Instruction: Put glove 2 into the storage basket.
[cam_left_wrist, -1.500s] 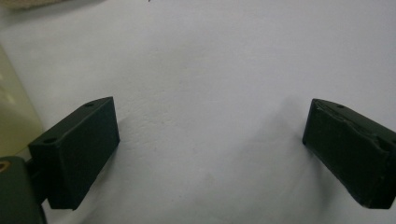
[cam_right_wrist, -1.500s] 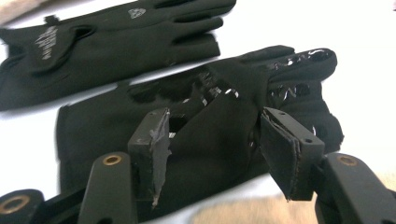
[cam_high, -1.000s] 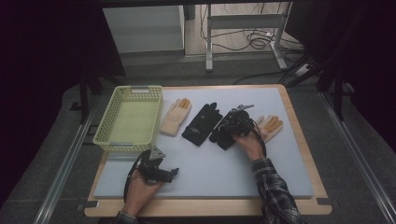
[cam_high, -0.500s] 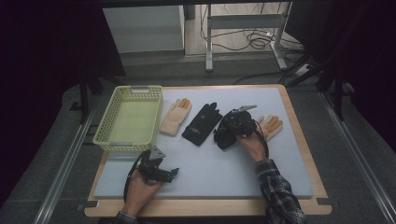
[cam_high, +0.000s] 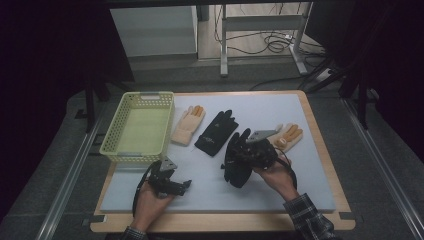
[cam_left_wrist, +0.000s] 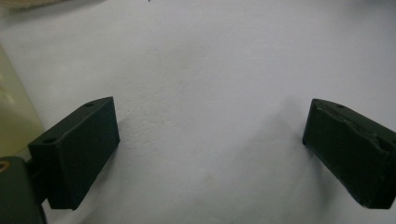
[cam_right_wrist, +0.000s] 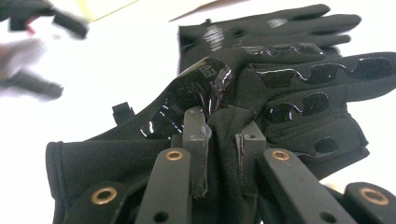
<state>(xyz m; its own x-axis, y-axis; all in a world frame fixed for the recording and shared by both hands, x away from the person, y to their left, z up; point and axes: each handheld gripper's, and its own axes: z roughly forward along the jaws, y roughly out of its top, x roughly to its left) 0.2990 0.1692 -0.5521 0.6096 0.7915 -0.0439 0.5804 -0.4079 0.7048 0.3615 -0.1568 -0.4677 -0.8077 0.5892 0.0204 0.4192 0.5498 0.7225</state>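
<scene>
Grey mat (cam_high: 300, 150) over a wood-edged tabletop, dark room around. Right gripper (cam_right_wrist: 223, 154), toward the near right of the mat, has just been closing; its jaws pinch a fold of a black glove (cam_right_wrist: 289, 93), lifted off the mat. Second black glove (cam_high: 216, 132) lies flat mid-tabletop, just beyond. Tan glove (cam_high: 187, 125) beside it; another tan glove (cam_high: 289, 136) toward the right edge. Yellow basket (cam_high: 112, 145) at the left edge. Left gripper (cam_left_wrist: 210, 144) near the front edge, jaws wide apart, holding nothing
</scene>
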